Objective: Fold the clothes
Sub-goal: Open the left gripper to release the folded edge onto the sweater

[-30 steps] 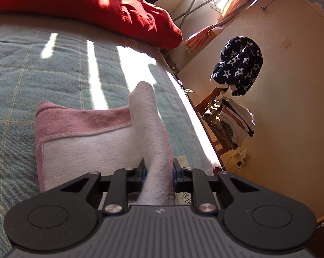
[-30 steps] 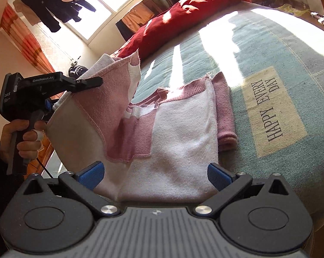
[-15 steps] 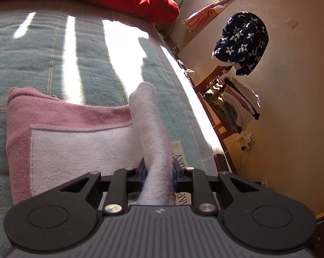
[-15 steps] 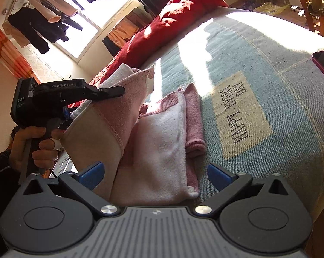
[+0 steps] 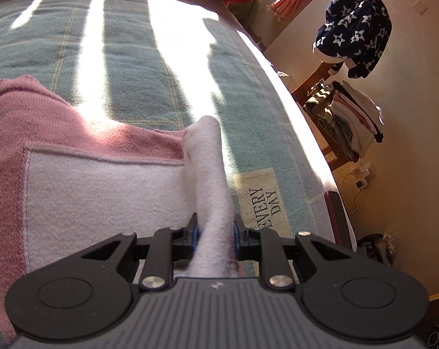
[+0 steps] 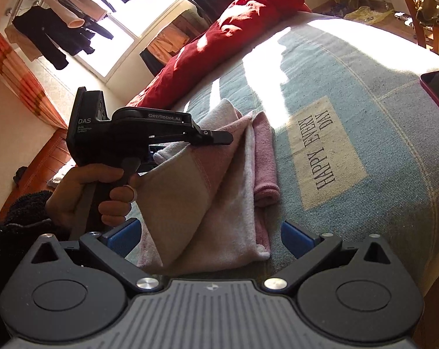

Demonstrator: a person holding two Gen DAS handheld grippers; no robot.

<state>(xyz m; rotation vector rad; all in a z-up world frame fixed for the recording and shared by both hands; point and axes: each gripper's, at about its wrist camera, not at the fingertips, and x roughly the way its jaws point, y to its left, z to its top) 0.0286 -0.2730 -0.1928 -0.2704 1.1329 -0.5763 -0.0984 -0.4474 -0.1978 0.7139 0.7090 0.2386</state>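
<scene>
The left tool (image 5: 214, 231) is clamped on a raised fold of the pink-and-white garment (image 6: 219, 203) lying on the bed (image 6: 365, 93), while the right tool (image 6: 210, 234) gapes wide, seemingly just above its near edge.

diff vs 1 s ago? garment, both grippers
The left gripper, still shut on the pink-and-white garment, has carried the lifted flap further across toward the folded pink edge, so the fold is narrower. The right gripper stays open, holding nothing. The bedspread is unchanged.
</scene>
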